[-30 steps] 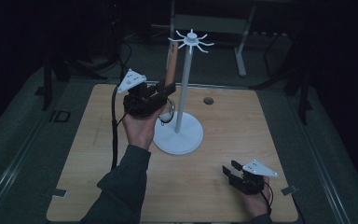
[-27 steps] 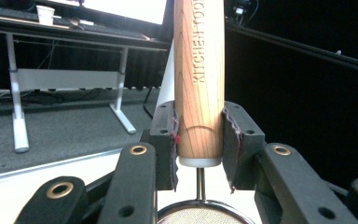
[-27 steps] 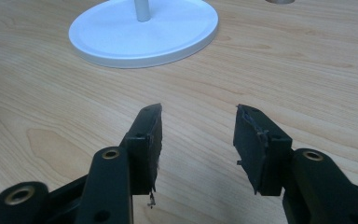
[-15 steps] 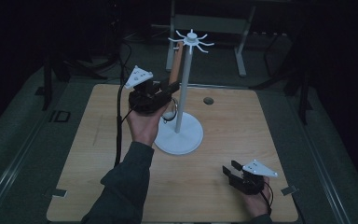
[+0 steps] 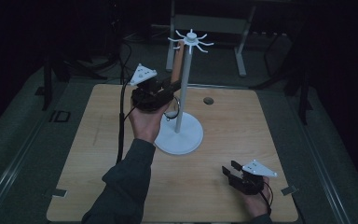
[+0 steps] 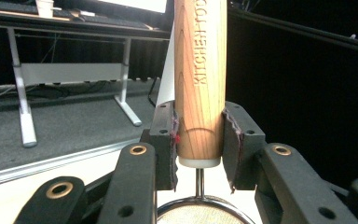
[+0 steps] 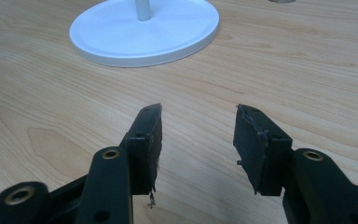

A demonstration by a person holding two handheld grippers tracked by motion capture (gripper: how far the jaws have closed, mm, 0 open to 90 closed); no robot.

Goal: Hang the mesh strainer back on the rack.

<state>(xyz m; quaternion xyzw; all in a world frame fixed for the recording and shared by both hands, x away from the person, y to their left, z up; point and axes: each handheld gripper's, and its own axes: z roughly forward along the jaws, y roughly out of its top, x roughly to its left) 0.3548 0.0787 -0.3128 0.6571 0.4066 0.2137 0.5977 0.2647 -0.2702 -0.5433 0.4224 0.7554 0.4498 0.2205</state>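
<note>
Since the earlier frame, our left hand-held gripper [image 5: 170, 88] has lifted the wooden-handled strainer [image 6: 200, 79] higher, toward the white stand [image 5: 190, 44] at upper centre, probably to hang it; it grasps the handle. Our right hand-held gripper [image 7: 196, 140] rests released on the surface [image 5: 98, 140].

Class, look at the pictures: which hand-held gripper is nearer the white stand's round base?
Left. The left hand-held gripper is raised beside the stand's pole, above the base; the right hand-held gripper rests toward the table's near edge.
</note>
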